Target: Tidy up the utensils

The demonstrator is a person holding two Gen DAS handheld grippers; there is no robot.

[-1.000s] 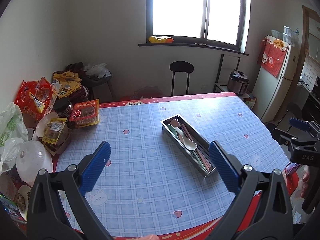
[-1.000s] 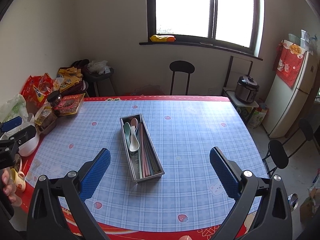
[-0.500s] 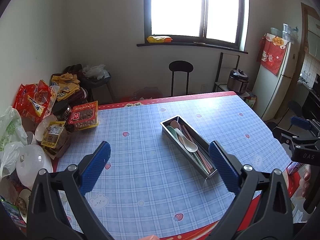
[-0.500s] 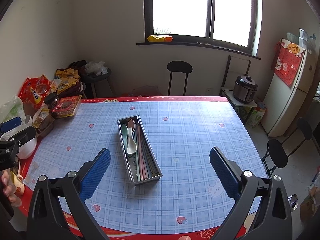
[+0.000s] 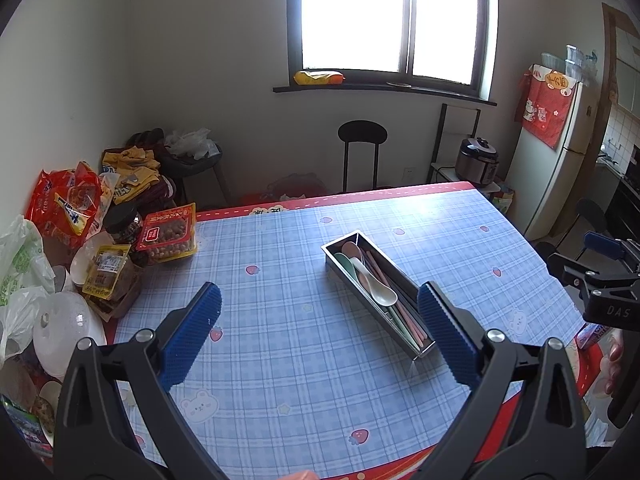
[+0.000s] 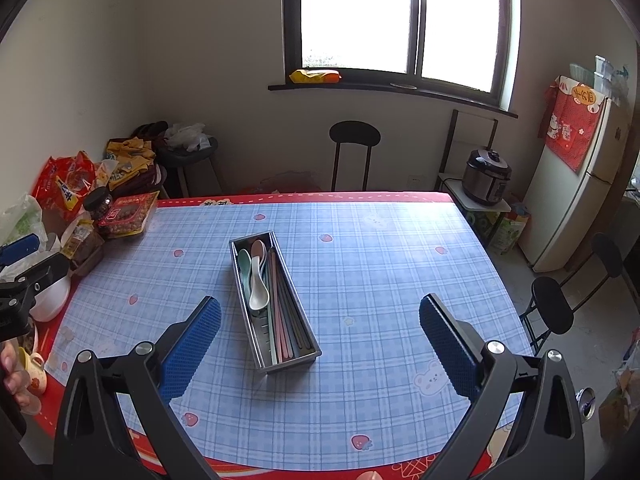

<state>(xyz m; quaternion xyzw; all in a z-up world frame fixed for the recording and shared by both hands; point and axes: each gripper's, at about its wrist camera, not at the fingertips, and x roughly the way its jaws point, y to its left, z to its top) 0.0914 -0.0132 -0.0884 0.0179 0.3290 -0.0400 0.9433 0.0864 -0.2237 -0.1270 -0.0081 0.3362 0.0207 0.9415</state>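
A long metal tray (image 5: 331, 256) (image 6: 289, 362) lies on the blue checked tablecloth (image 5: 280, 320) (image 6: 380, 300). Inside it are a white spoon (image 5: 378, 290) (image 6: 258, 284), a green spoon (image 5: 346, 264) (image 6: 243, 260), a pink spoon (image 5: 352, 249) (image 6: 259, 249) and several pink, green and dark chopsticks (image 5: 400, 308) (image 6: 286, 320). My left gripper (image 5: 320, 332) is open and empty, held above the table's near side. My right gripper (image 6: 320, 336) is open and empty, with the tray's near end between its fingers in view. Each gripper shows at the edge of the other's view.
Snack bags, a jar and bowls (image 5: 80, 248) (image 6: 80, 220) crowd the table's left edge. A white lid (image 5: 60, 332) lies at the near left. A black stool (image 5: 362, 136) (image 6: 354, 136) stands beyond the table. A rice cooker (image 6: 486, 176) and fridge (image 6: 576, 184) are at right.
Both grippers have drawn back and up a little, so the tray looks slightly farther away. Both stay open. The tray and utensils have not moved.
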